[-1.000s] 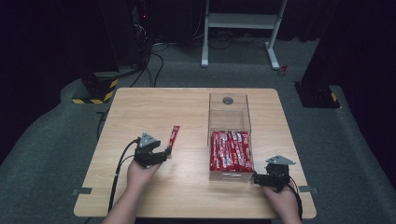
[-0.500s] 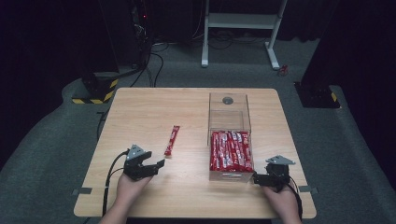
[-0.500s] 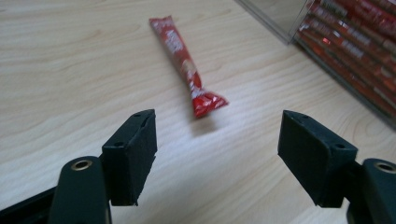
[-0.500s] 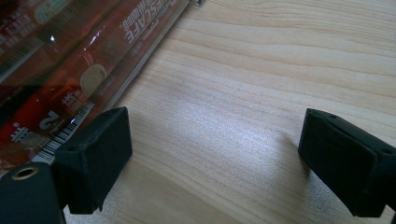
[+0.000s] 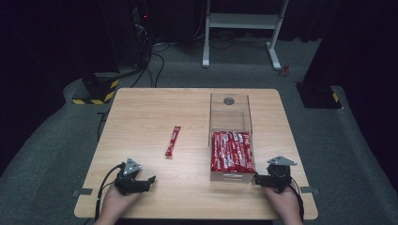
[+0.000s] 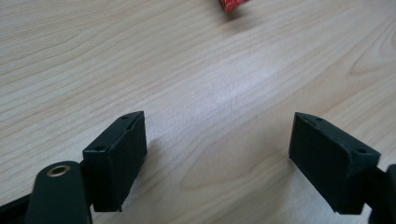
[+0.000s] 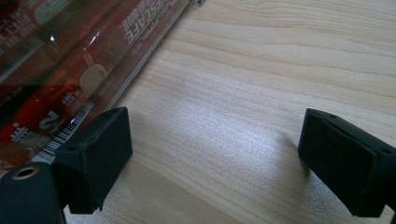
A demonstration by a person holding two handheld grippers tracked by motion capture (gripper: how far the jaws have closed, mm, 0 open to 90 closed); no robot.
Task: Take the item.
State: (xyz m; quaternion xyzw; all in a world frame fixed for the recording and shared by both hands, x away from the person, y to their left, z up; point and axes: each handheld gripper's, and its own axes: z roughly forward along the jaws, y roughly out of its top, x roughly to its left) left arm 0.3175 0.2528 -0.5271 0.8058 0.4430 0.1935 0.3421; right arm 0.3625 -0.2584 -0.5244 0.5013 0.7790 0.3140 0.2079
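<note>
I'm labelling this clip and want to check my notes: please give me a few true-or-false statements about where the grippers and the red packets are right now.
1. A single red stick packet lies on the wooden table, apart from the clear box. True.
2. The left gripper is shut on that packet. False: its jaws are wide open over bare wood, near the table's front edge, with the packet farther up the table.
3. The clear box is empty. False: its near half is packed with red stick packets; the far half looks empty.
4. The right gripper is open and sits beside the box's front right corner. True.
5. Both grippers are lifted high above the box. False: both sit low at the table's near edge.
</note>
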